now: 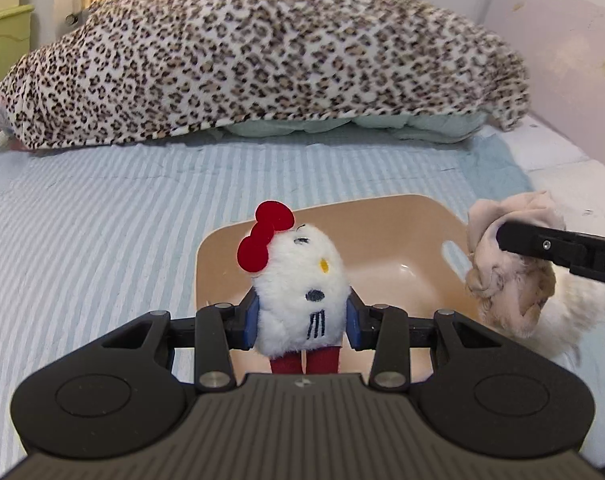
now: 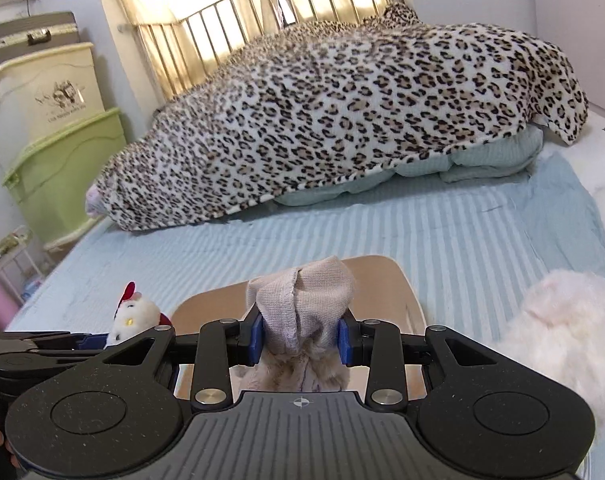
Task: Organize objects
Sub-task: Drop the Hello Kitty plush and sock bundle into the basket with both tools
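Observation:
My left gripper (image 1: 301,322) is shut on a white plush cat toy (image 1: 298,280) with a red bow, held above the near edge of a beige plastic bin (image 1: 382,236) on the bed. My right gripper (image 2: 299,338) is shut on a beige plush toy wrapped in knit cloth (image 2: 306,300), held over the same bin (image 2: 382,280). In the left wrist view the beige toy (image 1: 506,280) hangs at the bin's right side under a right finger (image 1: 542,244). In the right wrist view the cat toy (image 2: 132,318) shows at lower left.
A leopard-print blanket (image 1: 262,52) covers a pile at the head of the bed. The blue striped sheet (image 1: 82,220) spreads around the bin. A fluffy white plush (image 2: 558,332) lies to the right of the bin. Green and cream storage boxes (image 2: 62,168) stand left of the bed.

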The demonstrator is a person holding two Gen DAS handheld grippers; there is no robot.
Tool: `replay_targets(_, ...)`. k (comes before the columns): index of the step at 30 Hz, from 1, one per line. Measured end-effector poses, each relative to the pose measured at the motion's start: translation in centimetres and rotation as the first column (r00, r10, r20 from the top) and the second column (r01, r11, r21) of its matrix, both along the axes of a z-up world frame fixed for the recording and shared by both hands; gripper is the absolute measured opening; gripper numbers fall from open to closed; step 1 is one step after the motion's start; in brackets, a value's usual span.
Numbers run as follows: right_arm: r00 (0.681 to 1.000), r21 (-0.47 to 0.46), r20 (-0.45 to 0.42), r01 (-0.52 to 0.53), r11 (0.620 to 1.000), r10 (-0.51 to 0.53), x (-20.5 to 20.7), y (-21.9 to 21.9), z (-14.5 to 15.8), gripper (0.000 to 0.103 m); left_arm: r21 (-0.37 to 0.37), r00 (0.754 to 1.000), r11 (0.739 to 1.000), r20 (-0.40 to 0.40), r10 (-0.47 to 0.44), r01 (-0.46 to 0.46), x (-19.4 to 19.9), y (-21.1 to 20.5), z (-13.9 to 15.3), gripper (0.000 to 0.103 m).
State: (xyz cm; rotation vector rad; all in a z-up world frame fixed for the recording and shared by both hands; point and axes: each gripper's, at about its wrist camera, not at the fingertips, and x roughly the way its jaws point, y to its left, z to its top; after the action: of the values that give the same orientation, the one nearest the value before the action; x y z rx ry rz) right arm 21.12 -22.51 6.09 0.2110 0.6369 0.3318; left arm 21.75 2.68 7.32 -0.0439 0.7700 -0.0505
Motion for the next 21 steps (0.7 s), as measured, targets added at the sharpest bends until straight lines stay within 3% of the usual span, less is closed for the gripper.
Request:
replay_targets(10,0.991,-0.160,-0.131,0.010,0.987,-0.031,5.1,4.5,-5.6,0.033,0.083,0.989,0.996,-0.142,0.029,-0.017,4.3,-1.2,-6.7,0.043)
replay_targets(14,0.982,-0.194,-0.184,-0.004,0.981,-0.032,5.3,5.1,-7.2,0.039,0.070,0.984,0.997,-0.174,0.031,-0.019,3.7,-1.0,-7.4,0.047)
replay_targets(15,0.982,-0.198,-0.188,-0.009,0.980,-0.029,5.1,5.0,-7.3,0.050,0.066,0.984,0.998,-0.175,0.027,-0.016,3.3,-0.9,-7.1,0.053)
replay_targets(16,0.982,-0.199,-0.185,-0.012,0.980,-0.026,4.6,4.9,-7.1,0.053,0.074,0.985,0.997,-0.173,0.026,-0.014,2.8,-1.0,-6.7,0.064)
replay_targets(17,0.984,-0.196,-0.176,-0.015,0.980,-0.020,4.2,4.7,-6.7,0.055,0.087,0.987,0.996,-0.159,0.020,-0.006,2.3,-1.2,-6.0,0.069)
replay_targets(18,0.986,-0.193,-0.166,-0.018,0.981,-0.015,3.9,4.4,-6.3,0.064,0.105,0.991,0.994,-0.131,0.008,0.006,1.5,-1.4,-5.3,0.073)
replay_targets(19,0.988,-0.192,-0.157,-0.018,0.981,-0.012,3.5,4.1,-5.8,0.077,0.124,0.995,0.992,-0.104,-0.003,0.016,0.8,-1.7,-4.6,0.073)
replay_targets(21,0.990,-0.193,-0.140,-0.016,0.981,-0.011,2.7,3.4,-4.7,0.090,0.143,0.997,0.989,-0.078,-0.021,0.032,-0.3,-2.1,-3.3,0.074)
